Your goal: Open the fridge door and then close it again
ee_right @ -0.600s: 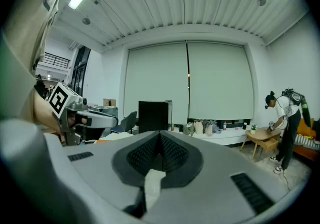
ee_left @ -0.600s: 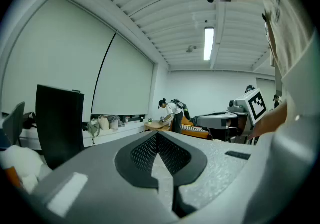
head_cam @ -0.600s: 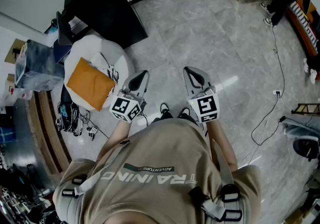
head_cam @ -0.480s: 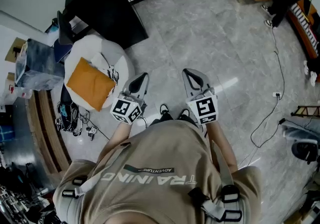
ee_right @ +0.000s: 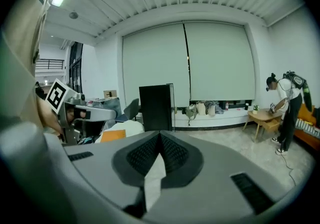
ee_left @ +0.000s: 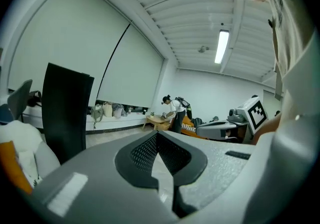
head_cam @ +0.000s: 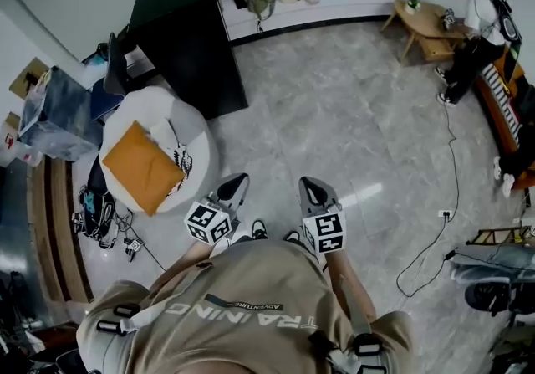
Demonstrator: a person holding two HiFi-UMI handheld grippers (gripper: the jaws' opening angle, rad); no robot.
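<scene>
Fridge: far ahead of my tools.
Left tool: closed, empty.
Right tool: closed, empty.
Next: I should walk close, then spread one tool.

Bright, even indoor light from a ceiling tube; a glare streak on the floor; fisheye bending, dark corners, soft foreground.
</scene>
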